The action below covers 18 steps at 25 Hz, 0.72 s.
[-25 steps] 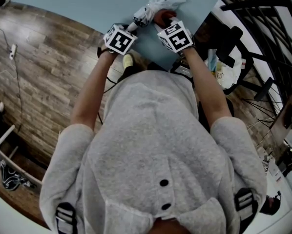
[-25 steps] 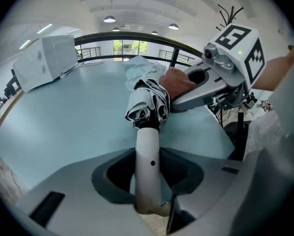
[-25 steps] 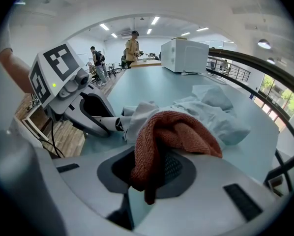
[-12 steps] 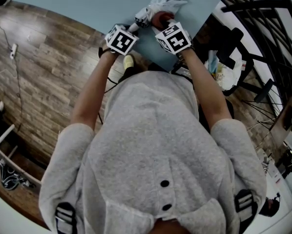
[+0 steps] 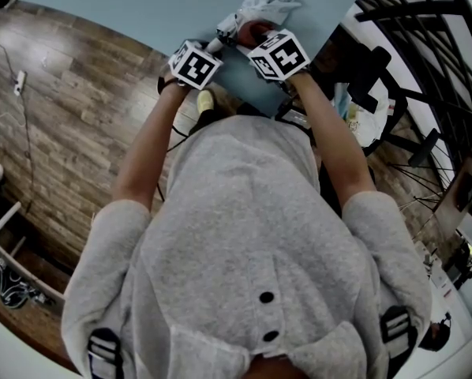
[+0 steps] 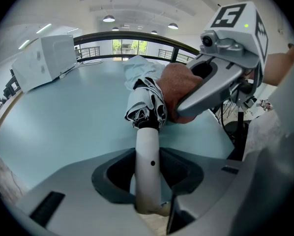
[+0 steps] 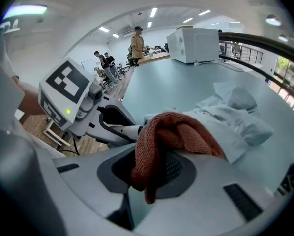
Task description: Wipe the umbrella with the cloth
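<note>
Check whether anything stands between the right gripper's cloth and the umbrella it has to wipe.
Nothing visible does. The brown cloth, clamped in the right gripper, lies against the folded umbrella canopy; the left gripper grips only its white handle.

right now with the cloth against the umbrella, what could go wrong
The cloth sits bunched in the right gripper with a loose end hanging; dragging over the folded canopy might tug it out. The left gripper grips only the smooth umbrella handle, so it could twist or slide near the table edge.
</note>
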Available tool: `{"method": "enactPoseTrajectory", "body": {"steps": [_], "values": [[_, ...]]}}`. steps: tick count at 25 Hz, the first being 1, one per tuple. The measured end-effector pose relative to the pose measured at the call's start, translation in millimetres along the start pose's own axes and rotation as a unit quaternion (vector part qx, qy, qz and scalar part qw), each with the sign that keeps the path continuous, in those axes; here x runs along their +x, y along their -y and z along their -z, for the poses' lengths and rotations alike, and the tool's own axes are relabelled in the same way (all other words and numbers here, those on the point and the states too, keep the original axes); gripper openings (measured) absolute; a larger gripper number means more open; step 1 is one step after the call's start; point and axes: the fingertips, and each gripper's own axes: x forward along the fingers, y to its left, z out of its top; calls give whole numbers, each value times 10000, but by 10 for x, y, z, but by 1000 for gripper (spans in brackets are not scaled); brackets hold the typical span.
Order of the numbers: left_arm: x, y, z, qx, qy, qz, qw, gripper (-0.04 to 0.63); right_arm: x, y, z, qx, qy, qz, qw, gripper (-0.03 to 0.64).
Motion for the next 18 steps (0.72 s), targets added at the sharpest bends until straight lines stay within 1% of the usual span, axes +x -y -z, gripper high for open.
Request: {"method": "enactPoseTrajectory", "body": {"steps": [2,4,6,7,9,12,15,18], "values": [[5,-7,-17,18,7,-13,10000,158,-30,-11,-61,299,55,-269,9992,77],[5,-4,-3,4,-23,0,10000,158,-49,-19,-132,802,175,-595,9948,77],[-1,11,16,-14,-35,20,10000,158,-73,-19,-196,1514,352,-976,9830,77],[-5,14,13,-5,-26,13,10000,158,-89,-8,-225,1916,453,-1176,9734,77],[-4,9,-1,24,-15,-15,10000,158,-124,37,-289,2711,660,-1543,9478,77],[7,4,3,18,-52,-13,10000,158,-162,131,-390,3691,952,-1935,9040,77],[3,4,1,-9,-21,13,10000,156,-189,230,-450,4429,1235,-2188,8606,77],[2,22,-26,-20,19,52,10000,156,-257,371,-503,4968,1556,-2318,8217,77]]}}
